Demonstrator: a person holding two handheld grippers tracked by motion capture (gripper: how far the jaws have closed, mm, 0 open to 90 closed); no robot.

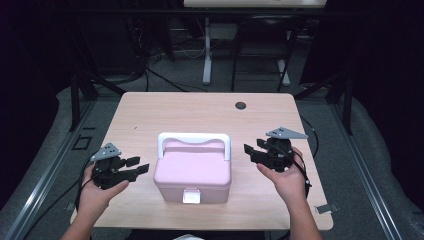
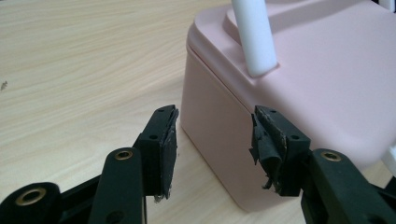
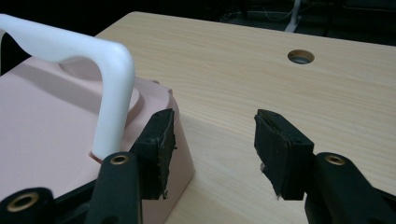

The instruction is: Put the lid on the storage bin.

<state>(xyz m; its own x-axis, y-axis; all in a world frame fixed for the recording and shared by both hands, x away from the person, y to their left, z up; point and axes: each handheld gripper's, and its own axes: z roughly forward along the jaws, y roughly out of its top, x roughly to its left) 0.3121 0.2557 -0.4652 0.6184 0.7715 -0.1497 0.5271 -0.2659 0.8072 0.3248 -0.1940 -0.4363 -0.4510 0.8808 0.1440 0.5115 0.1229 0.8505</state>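
Note:
A pink lidded box (image 1: 192, 172) with a white handle (image 1: 194, 138) and a white front latch (image 1: 191, 195) stands on the wooden table (image 1: 200, 112), near its front edge. My left gripper (image 1: 140, 166) hovers just left of the box, open, nothing between its jaws. In the left gripper view the left gripper (image 2: 215, 140) points at the box's near corner (image 2: 219, 116). My right gripper (image 1: 250, 147) is open to the right of the box, level with the handle. The right gripper view has the right gripper (image 3: 215, 149) beside the box (image 3: 51, 130) and the handle (image 3: 112, 84).
A round cable hole (image 1: 241, 105) sits in the table's far right part, also seen as a hole (image 3: 300, 57) in the right gripper view. Bare tabletop lies behind and beside the box. Dark stands and a white desk leg (image 1: 207, 50) are beyond the table.

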